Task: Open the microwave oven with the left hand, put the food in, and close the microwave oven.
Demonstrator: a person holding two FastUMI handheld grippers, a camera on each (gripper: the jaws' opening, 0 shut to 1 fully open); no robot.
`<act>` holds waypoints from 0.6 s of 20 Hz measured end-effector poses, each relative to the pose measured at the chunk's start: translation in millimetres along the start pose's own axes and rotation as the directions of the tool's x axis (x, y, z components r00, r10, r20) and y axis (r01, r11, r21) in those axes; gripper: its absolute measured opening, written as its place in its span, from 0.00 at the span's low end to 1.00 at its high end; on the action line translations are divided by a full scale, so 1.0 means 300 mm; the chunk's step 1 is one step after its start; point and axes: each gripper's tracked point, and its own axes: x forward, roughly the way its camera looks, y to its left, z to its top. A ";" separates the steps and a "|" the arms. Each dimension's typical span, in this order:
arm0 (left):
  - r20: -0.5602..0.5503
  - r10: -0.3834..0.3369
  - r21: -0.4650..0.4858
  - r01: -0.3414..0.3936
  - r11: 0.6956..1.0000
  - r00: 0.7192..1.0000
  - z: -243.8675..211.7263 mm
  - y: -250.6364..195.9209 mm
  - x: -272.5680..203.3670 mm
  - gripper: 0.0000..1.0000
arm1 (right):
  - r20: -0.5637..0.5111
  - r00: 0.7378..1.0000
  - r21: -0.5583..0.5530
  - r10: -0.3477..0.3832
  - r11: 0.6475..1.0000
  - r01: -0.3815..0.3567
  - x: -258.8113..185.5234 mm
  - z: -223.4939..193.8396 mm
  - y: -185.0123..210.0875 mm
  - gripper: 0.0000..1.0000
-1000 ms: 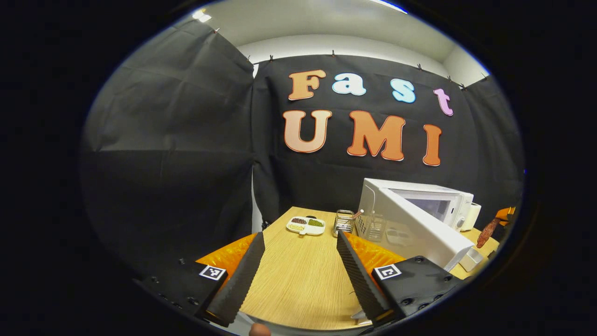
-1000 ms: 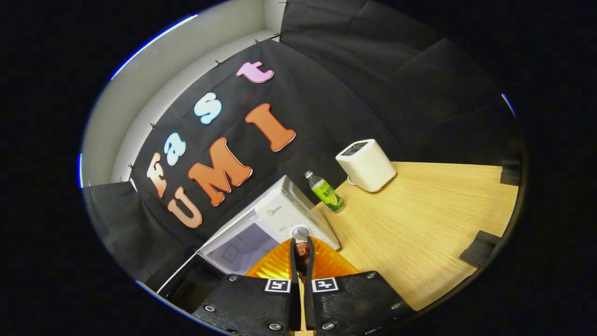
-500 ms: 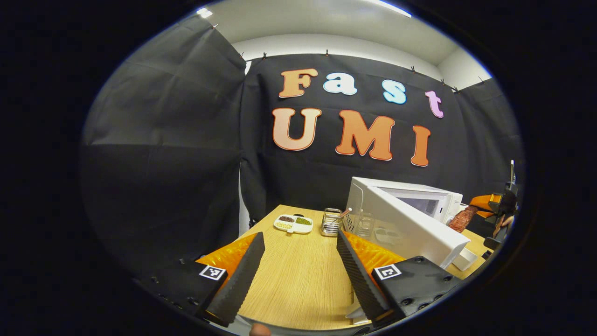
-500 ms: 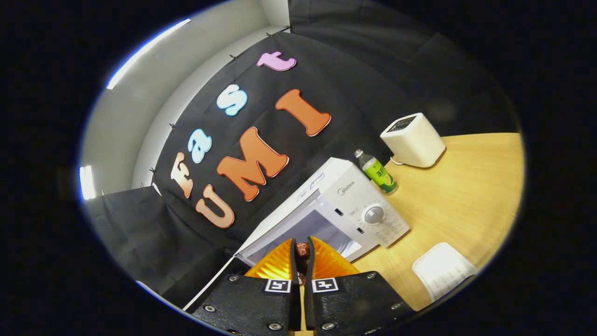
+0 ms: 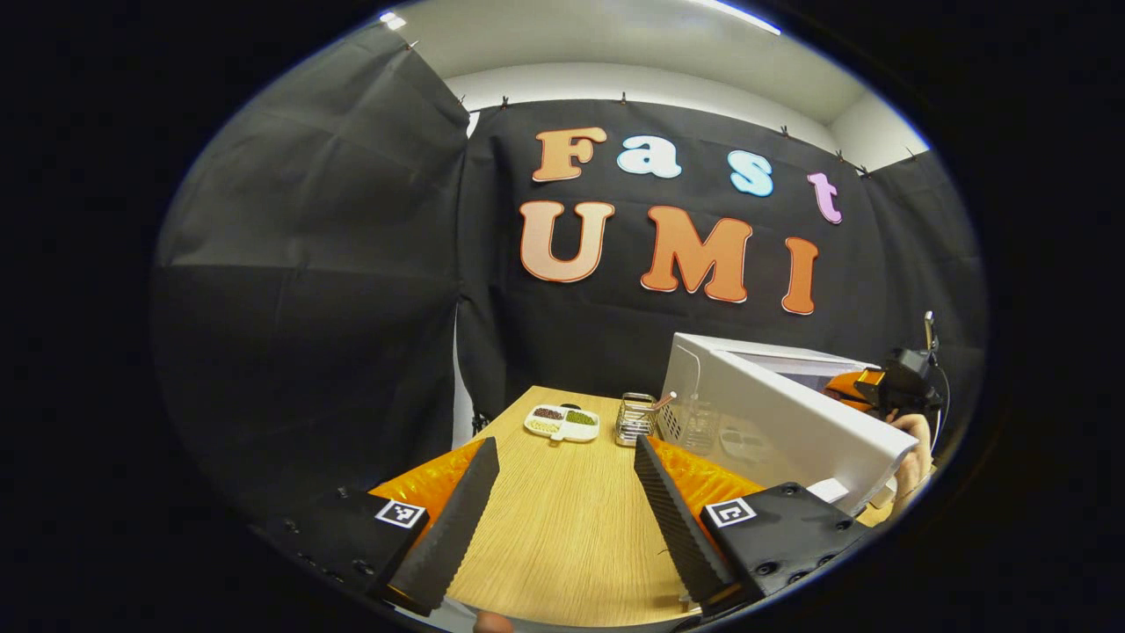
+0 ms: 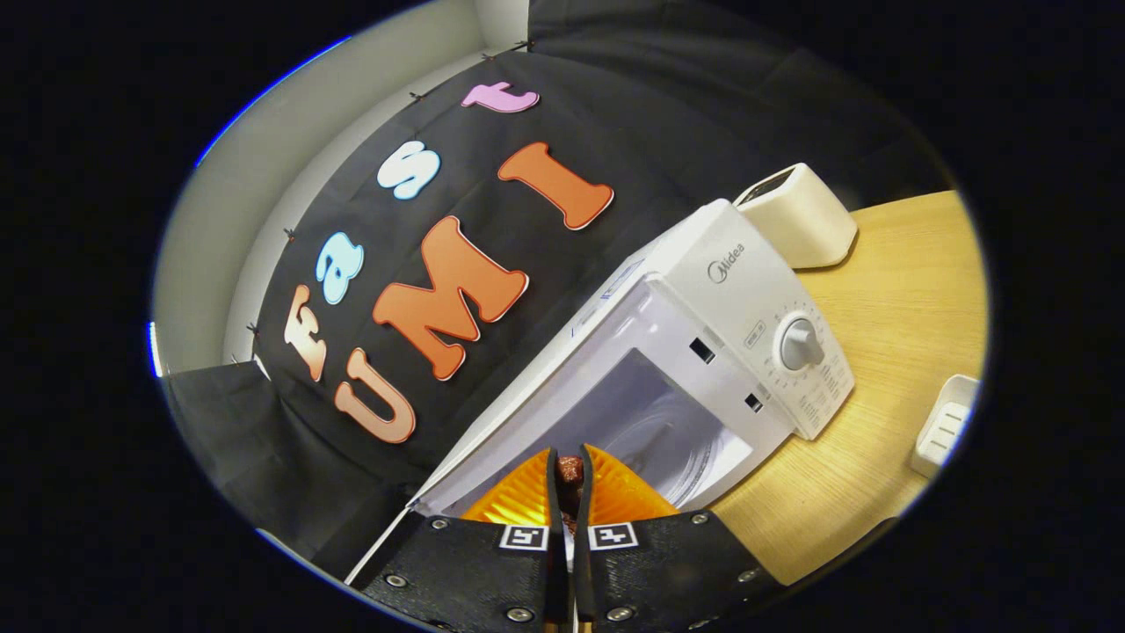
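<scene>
The white microwave (image 6: 747,299) stands on the wooden table (image 6: 888,290), its cavity (image 6: 659,431) showing right in front of my right gripper (image 6: 569,464). That gripper is shut on a reddish-brown piece of food (image 6: 569,469), whose end pokes out between the fingers. In the left gripper view the microwave's door (image 5: 782,422) is swung wide open toward me. My left gripper (image 5: 562,457) hangs open over the table (image 5: 562,519), left of the door, with nothing in it. Beyond the door, the right gripper (image 5: 879,387) and the hand holding it reach toward the oven's opening.
A divided white dish with beans (image 5: 562,422) and a wire rack (image 5: 640,419) sit at the table's far end in the left gripper view. In the right gripper view a cream box-shaped appliance (image 6: 795,215) stands behind the microwave, and a small white tray (image 6: 945,426) lies by the table's edge.
My right gripper has moved with the food from the microwave's control panel side to directly in front of the open cavity, and closer. The left gripper has barely shifted and stays open.
</scene>
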 end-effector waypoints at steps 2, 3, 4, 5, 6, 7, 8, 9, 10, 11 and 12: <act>-0.007 0.008 0.002 -0.008 1.000 1.000 -0.014 0.018 0.024 0.98 | 0.014 1.000 -0.007 -0.018 1.000 0.018 0.078 -0.048 0.009 0.02; -0.007 0.008 0.001 -0.008 1.000 1.000 -0.015 0.022 0.034 1.00 | 0.012 1.000 -0.011 -0.017 1.000 0.017 0.110 -0.076 0.017 0.02; -0.008 0.009 -0.001 -0.009 1.000 1.000 -0.019 0.027 0.040 1.00 | 0.011 1.000 -0.002 -0.016 1.000 0.016 0.141 -0.101 0.022 0.02; -0.008 0.012 -0.004 -0.012 1.000 1.000 -0.023 0.033 0.045 0.98 | 0.011 1.000 0.013 -0.015 1.000 0.015 0.171 -0.121 0.027 0.02; -0.009 0.013 -0.007 -0.013 1.000 1.000 -0.028 0.038 0.051 0.98 | 0.017 1.000 0.023 -0.012 1.000 0.012 0.203 -0.132 0.031 0.02; -0.010 0.015 -0.008 -0.015 1.000 1.000 -0.030 0.042 0.056 0.98 | 0.032 0.999 0.023 -0.014 1.000 0.013 0.232 -0.136 0.034 0.02; -0.010 0.020 -0.007 -0.020 1.000 1.000 -0.032 0.053 0.065 0.98 | 0.049 0.999 0.013 -0.020 1.000 0.019 0.259 -0.143 0.030 0.02; -0.008 0.025 -0.004 -0.025 1.000 1.000 -0.031 0.058 0.069 0.98 | 0.057 0.998 0.002 -0.029 1.000 0.029 0.287 -0.158 0.021 0.02; -0.005 0.029 -0.001 -0.029 1.000 1.000 -0.033 0.061 0.074 0.98 | 0.056 0.998 -0.003 -0.036 0.999 0.036 0.311 -0.176 0.014 0.02; -0.003 0.031 0.002 -0.031 1.000 1.000 -0.033 0.063 0.073 0.98 | 0.056 0.997 -0.008 -0.045 0.999 0.045 0.329 -0.186 0.005 0.02; -0.004 0.031 0.005 -0.031 1.000 1.000 -0.037 0.060 0.073 0.98 | 0.053 0.997 -0.017 -0.060 0.998 0.061 0.343 -0.197 -0.012 0.02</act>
